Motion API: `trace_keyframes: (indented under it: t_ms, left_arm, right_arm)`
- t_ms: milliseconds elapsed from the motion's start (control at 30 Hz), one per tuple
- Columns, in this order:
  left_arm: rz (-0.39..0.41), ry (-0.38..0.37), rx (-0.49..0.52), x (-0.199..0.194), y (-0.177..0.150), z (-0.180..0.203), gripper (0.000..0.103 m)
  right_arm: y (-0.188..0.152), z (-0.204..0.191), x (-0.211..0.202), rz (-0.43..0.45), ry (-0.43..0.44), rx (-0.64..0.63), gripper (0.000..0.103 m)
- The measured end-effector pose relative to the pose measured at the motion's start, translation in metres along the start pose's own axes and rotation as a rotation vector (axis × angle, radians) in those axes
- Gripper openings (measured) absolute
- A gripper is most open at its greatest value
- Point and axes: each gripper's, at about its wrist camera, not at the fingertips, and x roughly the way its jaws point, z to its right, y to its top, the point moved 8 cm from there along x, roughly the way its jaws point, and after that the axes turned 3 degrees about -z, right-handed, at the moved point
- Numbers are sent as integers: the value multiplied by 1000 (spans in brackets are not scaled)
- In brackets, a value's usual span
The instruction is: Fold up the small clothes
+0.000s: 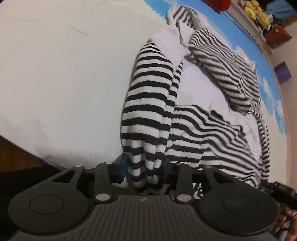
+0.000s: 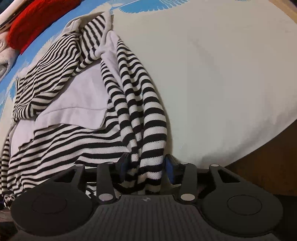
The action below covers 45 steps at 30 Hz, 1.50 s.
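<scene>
A black-and-white striped garment [image 1: 200, 129] with white panels lies rumpled on the white bed sheet [image 1: 65, 74]. My left gripper [image 1: 145, 166] is shut on a bunched striped edge of it near the bed's near edge. In the right wrist view the same striped garment [image 2: 61, 103] spreads to the left, and my right gripper [image 2: 146, 166] is shut on another bunched striped edge. Both held folds rise from the cloth into the jaws. A white inner panel [image 2: 74, 100] shows in the middle of the garment.
A blue patterned blanket [image 1: 267, 87] lies beyond the garment. A red cloth [image 2: 37, 20] sits at the far side. Yellow plush toys [image 1: 258, 13] and a purple box [image 1: 282, 71] stand on the floor. A wooden bed frame [image 2: 259, 172] borders the sheet.
</scene>
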Motion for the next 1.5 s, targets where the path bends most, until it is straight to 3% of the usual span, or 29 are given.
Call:
trace_keyframes:
  t_ms: [33,67,100,167,300,367,400,467,567,833,867,933,967,1367,1500]
  left_arm:
    - [11,8,13,1,-1,1,40]
    - [23,18,27,2,-1,2,33]
    - [32,20,40,1,-1,4,11]
    - [47,-4,48,-4,-1,8,7]
    - [94,-34,47,-21,-3,12,8]
    - [76,-18,35,-18,-5,8,12]
    - [60,-2,32,-14,-6,4,18]
    - [35,10,25,-7,-7,1,24]
    - [33,12,16,-4,-6,0,25]
    - [28,15,23,0,-7,1,25]
    - [29,17,26,0,-7,1,25]
    - [33,20,34,0,-7,2,21]
    - [37,18,44,0,-7,4,12]
    - [64,26,90,-4,-8,10,9]
    - [100,30,136,-13,-6,20,8]
  right_arm:
    - [-1,-1,0,4,-3,-10,44]
    - [-1,-3,0,7,-2,-19,43]
    - [-2,-4,-1,10,3,-28,30]
    - [0,-8,-4,26,43,-32,9]
    - [12,-3,-27,122,73,0,9]
    - [10,4,-22,96,58,32,14]
    - [7,8,-15,62,41,45,24]
    - [-2,8,-1,-12,28,39,33]
    - [-3,0,-1,2,-5,-27,34]
    - [-4,-1,-4,5,-14,-40,34]
    - [-4,0,-3,7,-12,-41,33]
    - [-5,-2,-4,11,7,-39,19]
    - [-4,-3,-5,15,22,-40,12]
    - [-4,-9,-8,52,27,-68,10]
    - [4,-14,-20,119,48,-74,8]
